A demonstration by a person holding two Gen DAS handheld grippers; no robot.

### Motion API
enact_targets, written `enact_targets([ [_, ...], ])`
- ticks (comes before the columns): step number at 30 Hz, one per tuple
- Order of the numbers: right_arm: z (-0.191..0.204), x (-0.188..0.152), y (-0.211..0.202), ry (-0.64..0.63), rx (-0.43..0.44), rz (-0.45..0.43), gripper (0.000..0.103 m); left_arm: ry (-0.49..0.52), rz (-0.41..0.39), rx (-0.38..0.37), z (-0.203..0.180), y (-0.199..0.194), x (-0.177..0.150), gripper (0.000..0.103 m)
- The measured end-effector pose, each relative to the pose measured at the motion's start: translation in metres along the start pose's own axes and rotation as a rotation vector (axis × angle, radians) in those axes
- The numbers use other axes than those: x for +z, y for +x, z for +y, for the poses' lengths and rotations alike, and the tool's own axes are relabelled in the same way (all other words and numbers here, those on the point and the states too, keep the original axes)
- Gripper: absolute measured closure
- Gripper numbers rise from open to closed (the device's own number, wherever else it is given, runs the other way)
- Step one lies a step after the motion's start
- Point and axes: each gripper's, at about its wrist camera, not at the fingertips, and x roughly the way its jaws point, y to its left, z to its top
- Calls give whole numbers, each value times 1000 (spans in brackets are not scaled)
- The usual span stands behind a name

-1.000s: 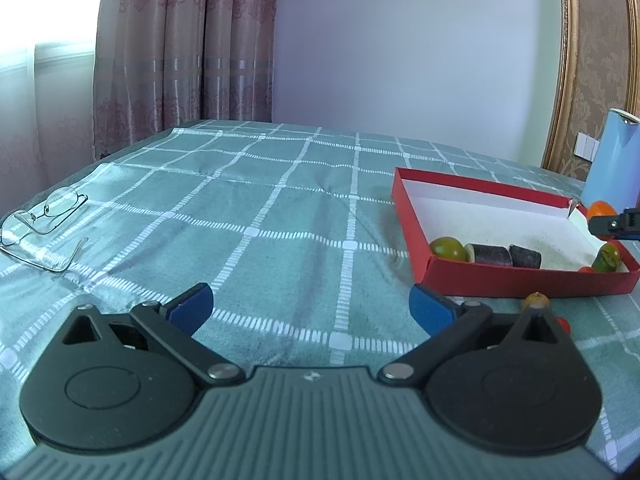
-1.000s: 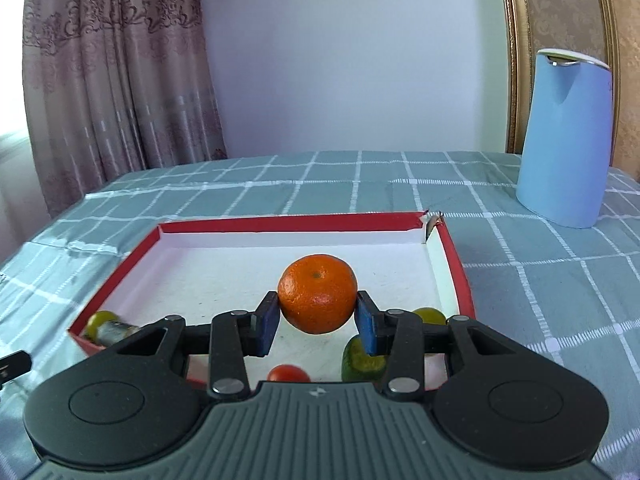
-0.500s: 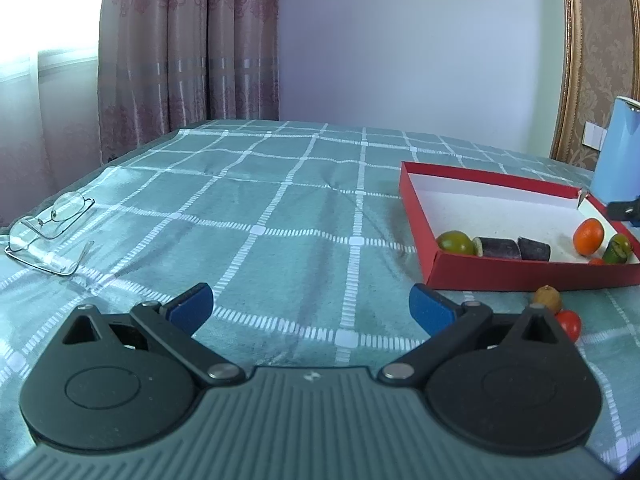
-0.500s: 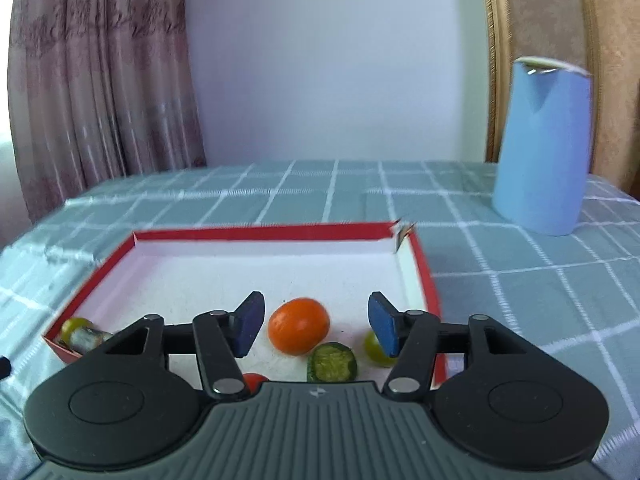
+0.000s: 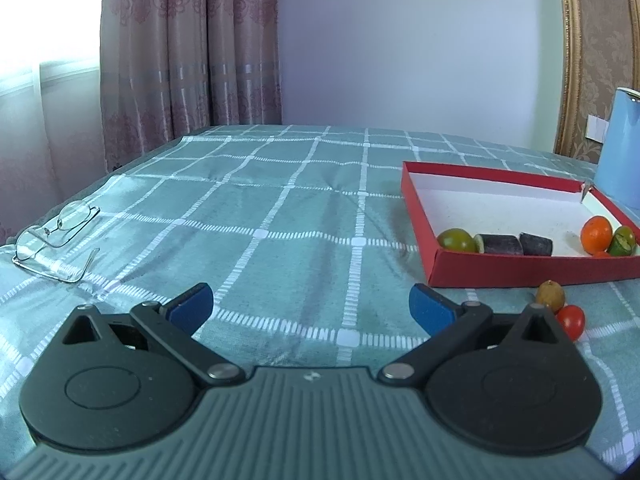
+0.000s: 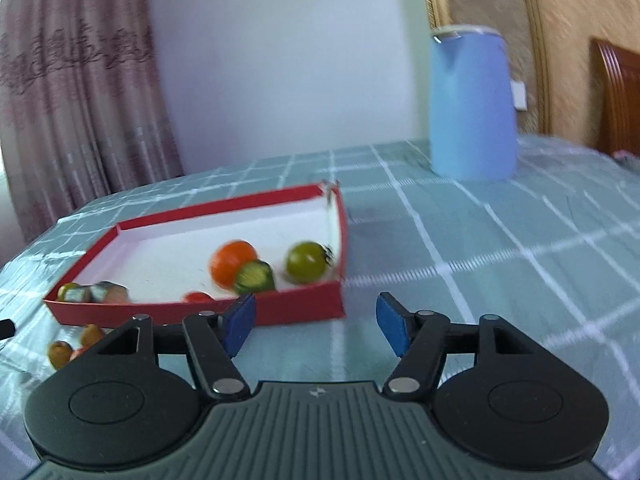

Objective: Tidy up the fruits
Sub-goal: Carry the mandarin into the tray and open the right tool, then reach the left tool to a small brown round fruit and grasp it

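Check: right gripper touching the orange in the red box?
Apart. The right wrist view shows the right gripper open and empty in front of the red box, its jaws having just been opening; the orange rests inside.

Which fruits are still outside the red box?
Two show in the left wrist view: a small brown fruit and a red cherry tomato, on the cloth just before the red box's near wall. The others lie inside.

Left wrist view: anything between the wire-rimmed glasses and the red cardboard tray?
Nothing: between the wire-rimmed glasses and the red cardboard tray, the left wrist view shows only bare teal checked cloth.
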Motion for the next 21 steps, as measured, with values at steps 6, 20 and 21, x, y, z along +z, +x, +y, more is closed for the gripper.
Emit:
enact_targets([
  [6, -14, -2, 3, 93, 23, 21, 37, 86, -22, -55, -16, -10, 0, 0],
  [20, -25, -4, 2, 154, 75, 17, 37, 277, 10, -204, -83, -11, -6, 19],
  [21, -25, -4, 3, 156, 77, 18, 37, 283, 10, -210, -85, -10, -6, 19],
])
